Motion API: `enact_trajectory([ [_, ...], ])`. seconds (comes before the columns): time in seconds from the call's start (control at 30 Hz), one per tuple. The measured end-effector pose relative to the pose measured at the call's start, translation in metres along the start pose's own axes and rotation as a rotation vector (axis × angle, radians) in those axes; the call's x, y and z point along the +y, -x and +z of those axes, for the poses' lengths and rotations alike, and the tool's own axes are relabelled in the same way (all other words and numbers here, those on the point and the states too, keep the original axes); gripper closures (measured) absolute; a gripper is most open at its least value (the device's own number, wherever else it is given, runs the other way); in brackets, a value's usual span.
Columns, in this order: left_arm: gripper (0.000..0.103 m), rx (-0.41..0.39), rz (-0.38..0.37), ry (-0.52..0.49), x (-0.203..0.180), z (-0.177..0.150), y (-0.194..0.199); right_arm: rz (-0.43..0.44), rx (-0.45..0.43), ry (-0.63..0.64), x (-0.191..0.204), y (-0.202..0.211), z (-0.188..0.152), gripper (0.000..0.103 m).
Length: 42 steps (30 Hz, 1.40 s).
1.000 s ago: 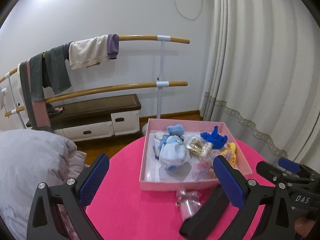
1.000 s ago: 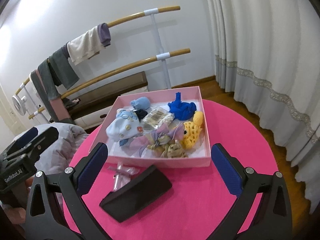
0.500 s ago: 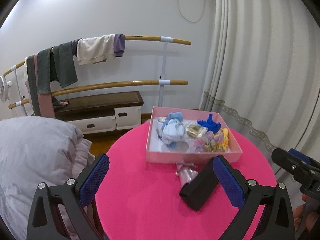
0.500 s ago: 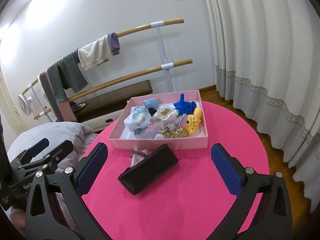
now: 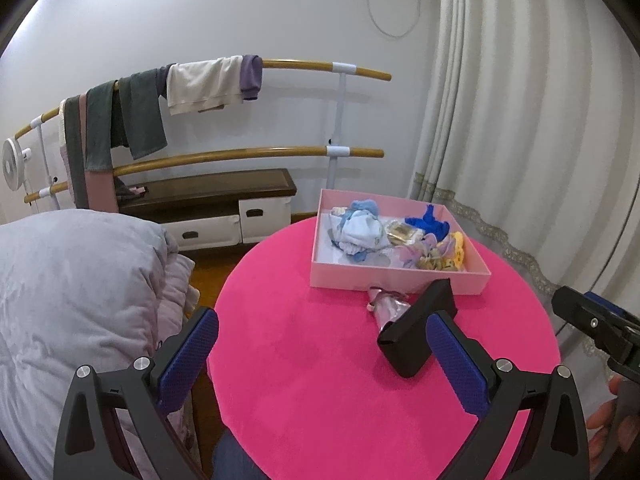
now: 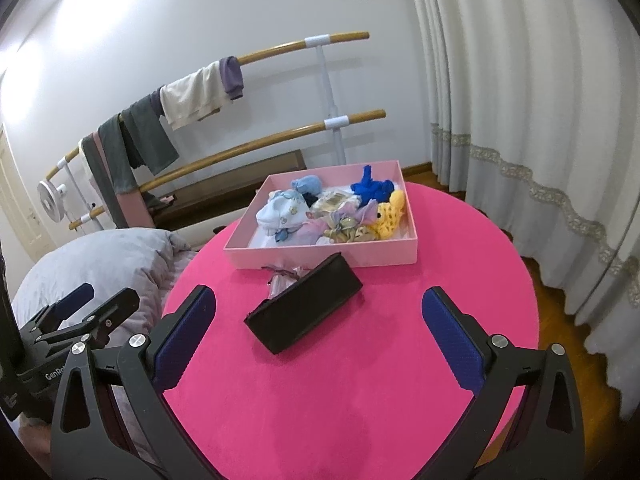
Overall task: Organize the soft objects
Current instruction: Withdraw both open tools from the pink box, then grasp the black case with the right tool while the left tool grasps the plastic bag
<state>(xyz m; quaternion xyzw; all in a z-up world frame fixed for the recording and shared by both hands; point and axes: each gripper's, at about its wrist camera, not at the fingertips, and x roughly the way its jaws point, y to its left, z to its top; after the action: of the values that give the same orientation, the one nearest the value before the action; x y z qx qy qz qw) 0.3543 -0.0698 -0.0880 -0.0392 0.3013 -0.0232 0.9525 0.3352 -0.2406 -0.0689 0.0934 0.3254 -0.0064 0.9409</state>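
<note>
Right wrist view first: the right gripper (image 6: 319, 330) has its jaws spread wide and empty, and it now sits farther back and higher than a second ago, so that almost the whole round pink surface (image 6: 360, 400) shows where before only its middle did. The left gripper (image 5: 322, 356) has pulled back likewise, jaws wide apart with nothing between them; its blue pads frame the near rim of the surface.

Past the jaws, a black pouch (image 6: 304, 304) lies flat near the middle of the surface. Touching its far end is a small pinkish satin bundle (image 6: 282, 276), loose on the surface just outside the box.

Beyond that stands the pink box (image 6: 332, 258), which holds the soft things: a pale blue baby garment (image 6: 282, 212), a deep blue knit (image 6: 372, 188), a yellow crochet piece (image 6: 390, 216) and a tangle of ribbons or scrunchies between them.

The retreat reads as a pause between picks, or a finish. The satin bundle and the pouch look like what is left outside.

Farthest off, clothes hang on wooden rails (image 5: 208, 88) by the wall.
</note>
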Motion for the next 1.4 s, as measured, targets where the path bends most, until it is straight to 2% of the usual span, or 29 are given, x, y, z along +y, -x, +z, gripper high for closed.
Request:
enact_trajectory([
  [0.23, 0.000, 0.012, -0.005, -0.004, -0.001, 0.004, 0.002, 0.003, 0.020, -0.008, -0.002, -0.006, -0.004, 0.000],
  [0.9, 0.000, 0.063, 0.017, 0.003, 0.007, 0.001, -0.027, 0.020, 0.117, -0.025, 0.000, -0.050, -0.015, 0.000],
  [1.4, 0.000, 0.134, 0.033, 0.026, 0.030, -0.001, -0.066, 0.101, 0.255, -0.131, 0.000, -0.124, -0.035, 0.000],
])
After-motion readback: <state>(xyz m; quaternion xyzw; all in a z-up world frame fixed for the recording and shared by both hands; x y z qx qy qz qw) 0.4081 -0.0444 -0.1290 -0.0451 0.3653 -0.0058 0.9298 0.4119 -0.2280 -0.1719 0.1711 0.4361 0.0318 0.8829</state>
